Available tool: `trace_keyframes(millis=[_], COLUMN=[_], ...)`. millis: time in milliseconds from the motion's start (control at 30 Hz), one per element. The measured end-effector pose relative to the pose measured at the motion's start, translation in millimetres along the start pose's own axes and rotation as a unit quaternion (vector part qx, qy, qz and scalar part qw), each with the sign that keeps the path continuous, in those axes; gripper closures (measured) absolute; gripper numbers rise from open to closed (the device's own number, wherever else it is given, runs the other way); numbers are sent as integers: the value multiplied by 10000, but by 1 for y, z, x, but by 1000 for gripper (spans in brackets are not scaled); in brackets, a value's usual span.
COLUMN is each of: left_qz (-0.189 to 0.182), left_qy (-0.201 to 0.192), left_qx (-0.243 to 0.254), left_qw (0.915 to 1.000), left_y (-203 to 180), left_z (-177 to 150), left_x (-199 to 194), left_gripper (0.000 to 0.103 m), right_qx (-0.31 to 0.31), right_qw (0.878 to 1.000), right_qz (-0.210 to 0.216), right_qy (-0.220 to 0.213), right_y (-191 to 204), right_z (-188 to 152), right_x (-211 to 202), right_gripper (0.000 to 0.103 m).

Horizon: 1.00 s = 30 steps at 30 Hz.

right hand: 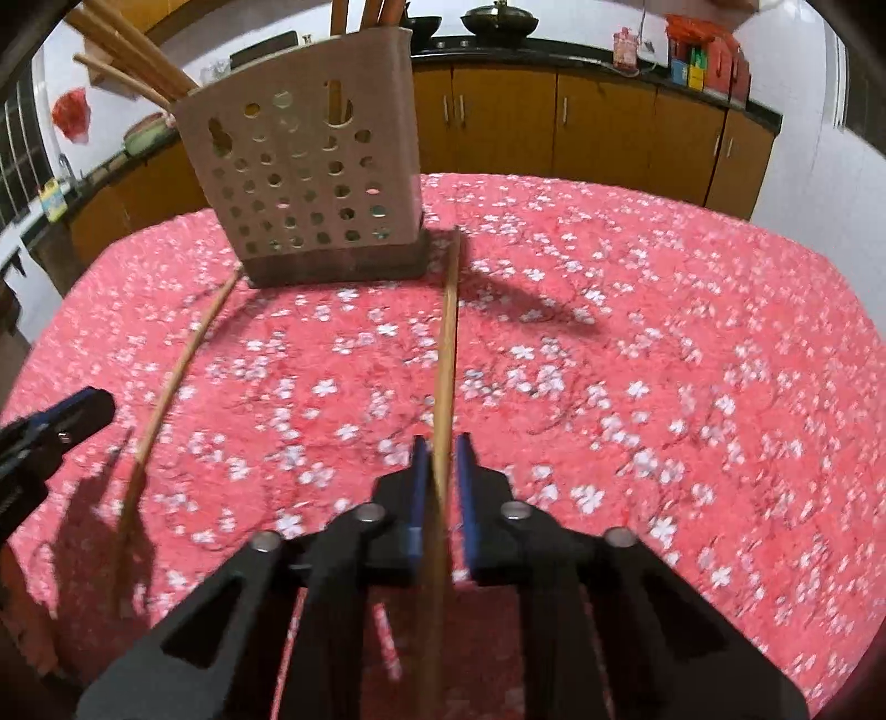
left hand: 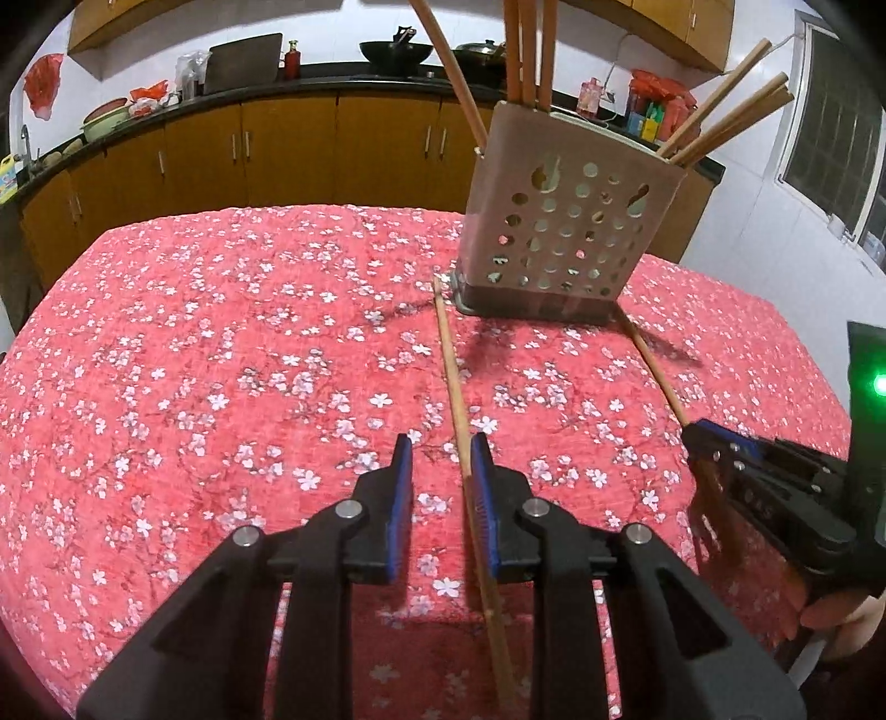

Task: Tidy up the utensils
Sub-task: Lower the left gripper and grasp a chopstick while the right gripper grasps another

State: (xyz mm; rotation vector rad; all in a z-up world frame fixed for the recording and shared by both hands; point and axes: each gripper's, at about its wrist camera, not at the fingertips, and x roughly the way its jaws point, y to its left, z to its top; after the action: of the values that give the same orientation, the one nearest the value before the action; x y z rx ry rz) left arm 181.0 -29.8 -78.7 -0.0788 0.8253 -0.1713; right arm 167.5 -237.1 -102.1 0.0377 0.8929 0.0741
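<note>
A beige perforated utensil holder (left hand: 565, 221) (right hand: 310, 183) stands on the table with several wooden chopsticks (left hand: 529, 50) (right hand: 138, 50) sticking out of it. Two loose chopsticks lie on the cloth, each reaching toward the holder's base. One chopstick (left hand: 451, 365) (right hand: 177, 371) runs between the blue pads of my left gripper (left hand: 443, 459) (right hand: 83, 410). It lies against the right pad, with a clear gap to the left pad, so the jaws are open. My right gripper (right hand: 443, 459) (left hand: 695, 432) is shut on the near end of the other chopstick (right hand: 447, 343) (left hand: 656, 368).
The table wears a red cloth with white blossoms (left hand: 221, 360) (right hand: 664, 360). Behind it run brown kitchen cabinets (left hand: 288, 144) under a dark counter carrying woks (left hand: 396, 52) and bottles. A window (left hand: 830, 155) is at the right. A hand (left hand: 841, 615) holds the right gripper.
</note>
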Motion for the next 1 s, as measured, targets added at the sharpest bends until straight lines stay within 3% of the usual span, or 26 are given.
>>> trace_keyframes(millis=[167, 367, 567, 800, 1000], left_qz=[-35, 39, 292, 779, 738], left_qy=[126, 404, 432, 343, 292], left_qx=[60, 249, 541, 191, -70], left_qw=[9999, 9989, 9972, 9962, 9968], left_y=[-3, -10, -15, 26, 47], left_z=[-1, -7, -6, 21, 26], left_x=[8, 22, 31, 48, 49], left_gripper=[80, 80, 94, 95, 91], right_qx=[376, 534, 508, 401, 471], right_qw=[9990, 9982, 9985, 9991, 9988], right_qz=[-250, -261, -191, -81, 4], right_qy=[-52, -106, -101, -126, -123], right_y=[-24, -39, -42, -34, -34], right_z=[11, 12, 13, 18, 17], right_x=[9, 13, 12, 18, 20], right_gripper=[95, 95, 95, 95, 94])
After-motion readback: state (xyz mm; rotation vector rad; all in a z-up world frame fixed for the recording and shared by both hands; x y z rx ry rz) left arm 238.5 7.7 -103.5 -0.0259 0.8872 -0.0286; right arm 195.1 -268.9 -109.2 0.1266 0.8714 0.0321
